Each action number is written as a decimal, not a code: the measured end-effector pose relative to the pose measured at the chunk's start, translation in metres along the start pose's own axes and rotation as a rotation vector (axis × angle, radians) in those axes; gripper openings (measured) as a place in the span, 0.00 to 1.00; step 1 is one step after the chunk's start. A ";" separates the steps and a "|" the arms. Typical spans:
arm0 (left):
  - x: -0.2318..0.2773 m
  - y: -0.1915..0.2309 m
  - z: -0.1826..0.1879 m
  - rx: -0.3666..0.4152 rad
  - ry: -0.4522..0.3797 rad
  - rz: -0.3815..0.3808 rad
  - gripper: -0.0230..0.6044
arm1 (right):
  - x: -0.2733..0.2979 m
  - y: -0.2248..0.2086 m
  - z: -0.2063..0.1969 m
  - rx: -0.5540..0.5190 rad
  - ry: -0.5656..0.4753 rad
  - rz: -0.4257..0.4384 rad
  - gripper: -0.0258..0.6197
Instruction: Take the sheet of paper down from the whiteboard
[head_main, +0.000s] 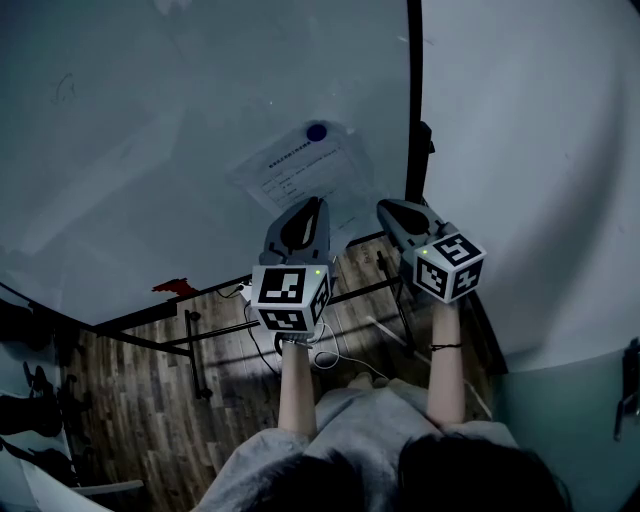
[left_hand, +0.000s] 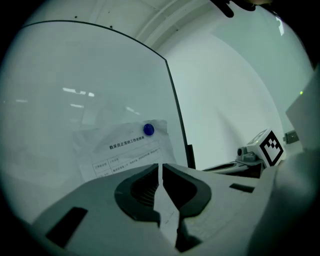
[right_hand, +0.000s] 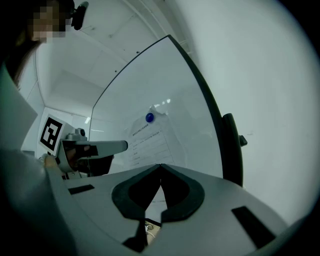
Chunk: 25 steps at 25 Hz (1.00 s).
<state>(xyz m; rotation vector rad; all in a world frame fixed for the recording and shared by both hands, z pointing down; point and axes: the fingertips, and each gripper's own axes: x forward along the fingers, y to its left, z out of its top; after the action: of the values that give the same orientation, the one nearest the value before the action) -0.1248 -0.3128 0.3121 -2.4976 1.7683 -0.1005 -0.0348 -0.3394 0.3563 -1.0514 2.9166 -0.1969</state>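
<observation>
- Sheet of paper (head_main: 300, 175) hangs on the whiteboard (head_main: 150, 150) under a blue magnet (head_main: 316, 132).
- Left tool (head_main: 312, 208) and right tool (head_main: 388, 210): jaws closed, empty, near it.
- Likely light, floppy, tearable; pinch a free lower edge.

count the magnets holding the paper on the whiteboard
1: a round blue magnet near the top edge of the white printed paper sheet. Its lower part is hidden, so more may exist.

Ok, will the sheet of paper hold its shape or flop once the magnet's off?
Probably floppy: the sheet of paper looks thin and wrinkled. Likely very light, since one blue magnet holds it, so it may drop off the whiteboard once freed.
</observation>
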 end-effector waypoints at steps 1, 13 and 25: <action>0.002 0.003 0.004 0.007 -0.005 0.004 0.05 | 0.001 -0.001 0.000 0.002 0.005 -0.002 0.04; 0.025 0.010 0.016 0.070 0.011 -0.011 0.07 | 0.007 -0.025 -0.020 0.053 0.079 -0.094 0.04; 0.038 0.020 0.049 0.148 -0.054 0.049 0.18 | 0.017 -0.054 -0.050 0.139 0.162 -0.138 0.17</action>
<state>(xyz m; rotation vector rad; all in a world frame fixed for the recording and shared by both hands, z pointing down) -0.1256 -0.3542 0.2615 -2.3319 1.7320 -0.1537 -0.0175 -0.3863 0.4133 -1.2693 2.9162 -0.5051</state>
